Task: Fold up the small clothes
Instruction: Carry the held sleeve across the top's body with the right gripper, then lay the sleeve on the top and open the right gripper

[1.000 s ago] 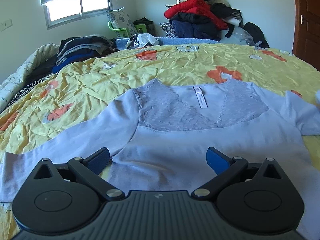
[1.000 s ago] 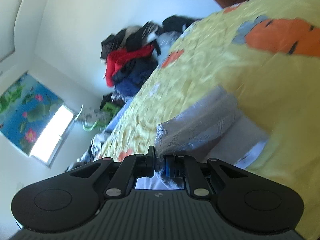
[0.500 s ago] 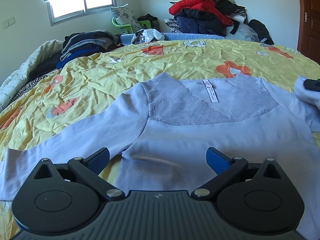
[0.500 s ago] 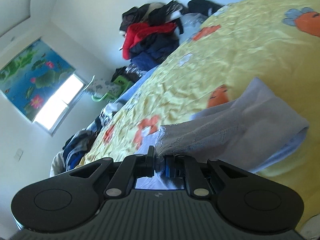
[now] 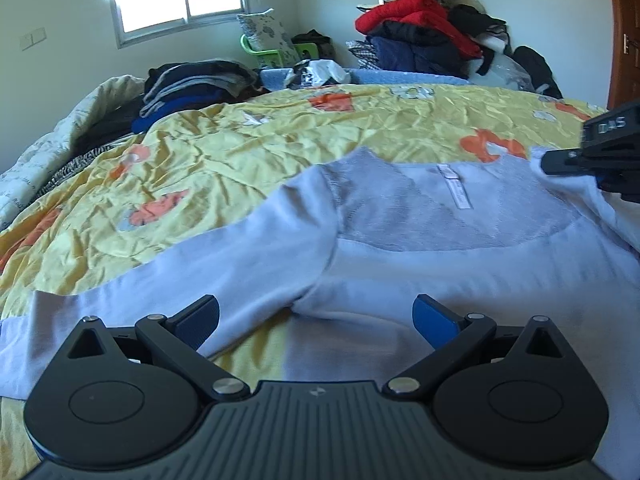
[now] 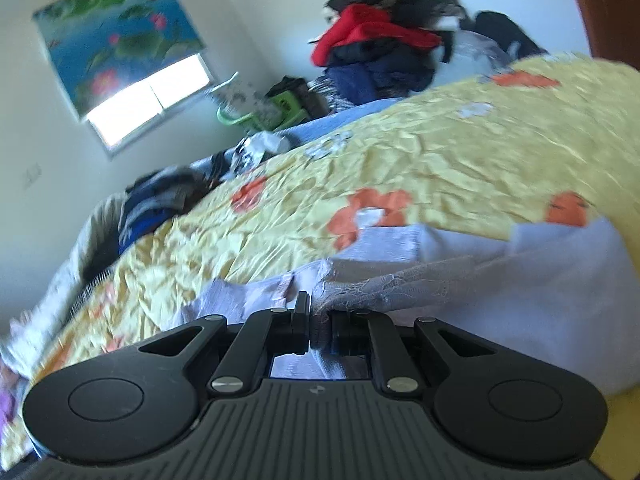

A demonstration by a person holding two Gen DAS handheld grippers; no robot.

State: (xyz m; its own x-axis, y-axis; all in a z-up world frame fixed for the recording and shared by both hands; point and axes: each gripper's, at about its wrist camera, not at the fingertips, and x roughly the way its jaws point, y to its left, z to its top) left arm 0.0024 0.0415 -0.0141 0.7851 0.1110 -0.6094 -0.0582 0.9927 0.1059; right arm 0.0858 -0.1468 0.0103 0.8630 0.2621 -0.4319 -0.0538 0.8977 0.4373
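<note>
A pale lilac long-sleeved top (image 5: 420, 256) with a lace yoke lies spread on the yellow flowered bedspread (image 5: 240, 152). Its left sleeve (image 5: 132, 304) stretches out to the left. My left gripper (image 5: 316, 316) is open and empty, low over the top's left underarm. My right gripper (image 6: 320, 320) is shut on the lace edge of the top (image 6: 400, 284), with the right side of the garment folded over toward the middle. The right gripper also shows at the right edge of the left wrist view (image 5: 600, 148), above the top's right shoulder.
A stack of folded dark clothes (image 5: 192, 88) sits at the bed's far left. A heap of red, navy and black clothes (image 5: 424, 36) is piled against the far wall. A green chair with a cushion (image 5: 268, 44) stands under the window. A wooden door (image 5: 624, 32) is at right.
My right gripper has carried the top's right side leftward over the garment and has come into the left wrist view. The left gripper stays open and has shifted slightly left.
</note>
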